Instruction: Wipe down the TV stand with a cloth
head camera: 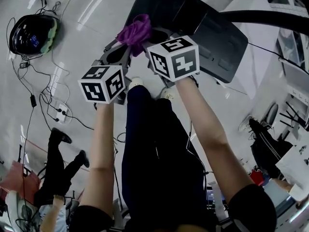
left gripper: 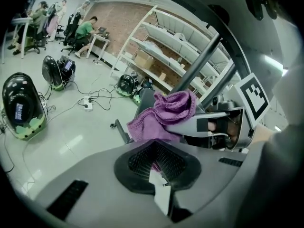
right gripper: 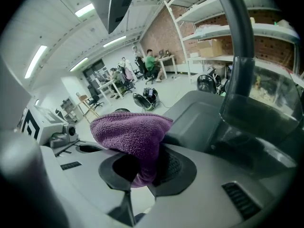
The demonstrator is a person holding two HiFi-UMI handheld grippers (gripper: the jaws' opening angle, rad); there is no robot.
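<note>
The wiping looks barely begun, if begun at all: the crumpled purple terry cloth (head camera: 135, 32) is bunched up between the two tools at the upper centre of the head view, at the left edge of the flat dark grey base of the TV stand (head camera: 198, 30), and no picture shows it spread out or pressed flat on that base. Nothing tells whether any part of the base or of the black poles (head camera: 270, 16) rising from it at the upper right has been wiped, so I judge nearly all the job is left. The right gripper (right gripper: 142, 167) is closed on the cloth: a fold hangs down through its black ribbed pads (right gripper: 178, 167) while the bulk mounds up above them, left of centre in its view, with the stand's base behind and to the right. The left gripper (left gripper: 154, 163) is drawn nearly together too, only a slim gap showing below its pads (left gripper: 137, 163); a scrap of purple sits at their meeting point, so it seems to pinch the cloth's near edge, the rest bulging just beyond its tips.
</note>
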